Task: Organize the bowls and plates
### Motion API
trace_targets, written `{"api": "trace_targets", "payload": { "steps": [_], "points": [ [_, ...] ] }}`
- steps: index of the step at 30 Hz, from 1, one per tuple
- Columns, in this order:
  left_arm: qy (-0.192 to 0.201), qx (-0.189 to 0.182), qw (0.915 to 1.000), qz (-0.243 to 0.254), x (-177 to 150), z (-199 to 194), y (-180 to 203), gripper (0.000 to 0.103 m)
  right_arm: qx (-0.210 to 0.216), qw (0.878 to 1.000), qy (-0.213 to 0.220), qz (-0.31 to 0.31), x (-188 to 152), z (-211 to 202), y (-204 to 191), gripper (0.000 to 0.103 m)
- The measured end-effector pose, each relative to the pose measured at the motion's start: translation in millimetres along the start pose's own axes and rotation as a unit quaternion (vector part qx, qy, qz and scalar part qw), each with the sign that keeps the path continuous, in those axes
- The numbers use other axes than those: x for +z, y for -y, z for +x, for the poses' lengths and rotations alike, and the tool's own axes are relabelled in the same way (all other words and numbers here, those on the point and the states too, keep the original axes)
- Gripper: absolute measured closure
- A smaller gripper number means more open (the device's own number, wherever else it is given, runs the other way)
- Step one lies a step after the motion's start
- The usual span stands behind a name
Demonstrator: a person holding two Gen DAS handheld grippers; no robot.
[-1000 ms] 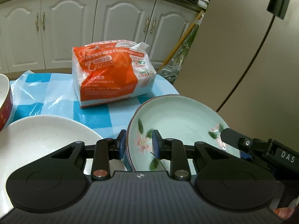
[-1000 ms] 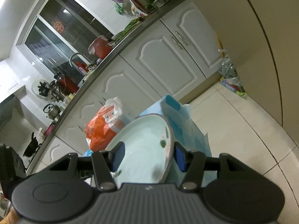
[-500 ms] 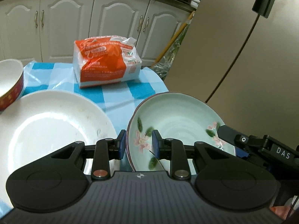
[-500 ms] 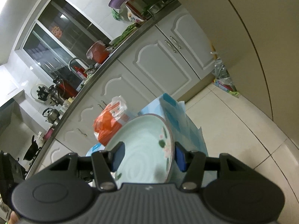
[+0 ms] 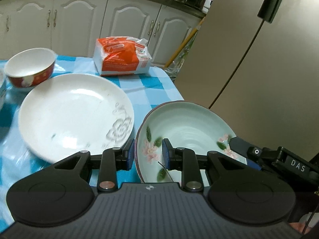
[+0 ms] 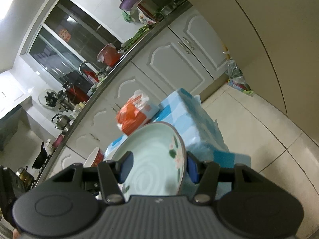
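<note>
Celadon plate (image 5: 191, 127), a glazed pale-green ceramic dish with pink blossoms, green leaves and a dark rim line, is clamped from both sides. We see the left gripper (image 5: 147, 155) with its blue-padded jaws narrow on the near left rim, and the right gripper (image 6: 157, 167) with its jaws closed across the opposite rim, its black fingertip (image 5: 239, 145) reaching onto the plate's right edge in the left wrist view. The plate hangs tilted at the right edge of the worktop (image 5: 143, 87), which wears a glossy blue-and-white checked plastic cover.

Compared with a second ago, we note that the plate has been carried back from the orange-and-white tissue pack (image 5: 121, 56), which now lies farther off. The round white porcelain plate (image 5: 75, 113) with a faint embossed grey flower, earlier cut off at the frame edge, is now wholly in view just left of the held plate. The red-sided, white-lined bowl (image 5: 30, 67), earlier a sliver, now shows whole behind it. Both grips are unchanged.

Smooth panelled white cabinet doors (image 5: 79, 20) and a brushed metallic refrigerator (image 5: 259, 59) form the backdrop.
</note>
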State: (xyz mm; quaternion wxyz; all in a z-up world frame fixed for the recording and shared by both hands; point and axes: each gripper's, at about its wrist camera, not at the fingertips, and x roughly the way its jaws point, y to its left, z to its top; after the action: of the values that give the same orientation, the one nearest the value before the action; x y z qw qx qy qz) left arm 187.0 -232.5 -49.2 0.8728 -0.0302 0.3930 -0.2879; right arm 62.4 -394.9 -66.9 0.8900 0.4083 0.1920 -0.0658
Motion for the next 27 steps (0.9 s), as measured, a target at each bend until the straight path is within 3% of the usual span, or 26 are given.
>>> {"api": "trace_targets", "payload": {
  "steps": [16, 27],
  "points": [
    [0.031, 0.026, 0.9981, -0.047, -60.8, -76.8, -34.3, 0.075, 0.005, 0.999, -0.040, -0.035, -62.9, -31.6, -43.6, 0.046],
    [0.083, 0.035, 0.9913, -0.096, -104.8, -157.4, -67.7, 0.075, 0.030, 0.995, -0.071, -0.059, -100.4, -42.1, -84.2, 0.046]
  ]
}}
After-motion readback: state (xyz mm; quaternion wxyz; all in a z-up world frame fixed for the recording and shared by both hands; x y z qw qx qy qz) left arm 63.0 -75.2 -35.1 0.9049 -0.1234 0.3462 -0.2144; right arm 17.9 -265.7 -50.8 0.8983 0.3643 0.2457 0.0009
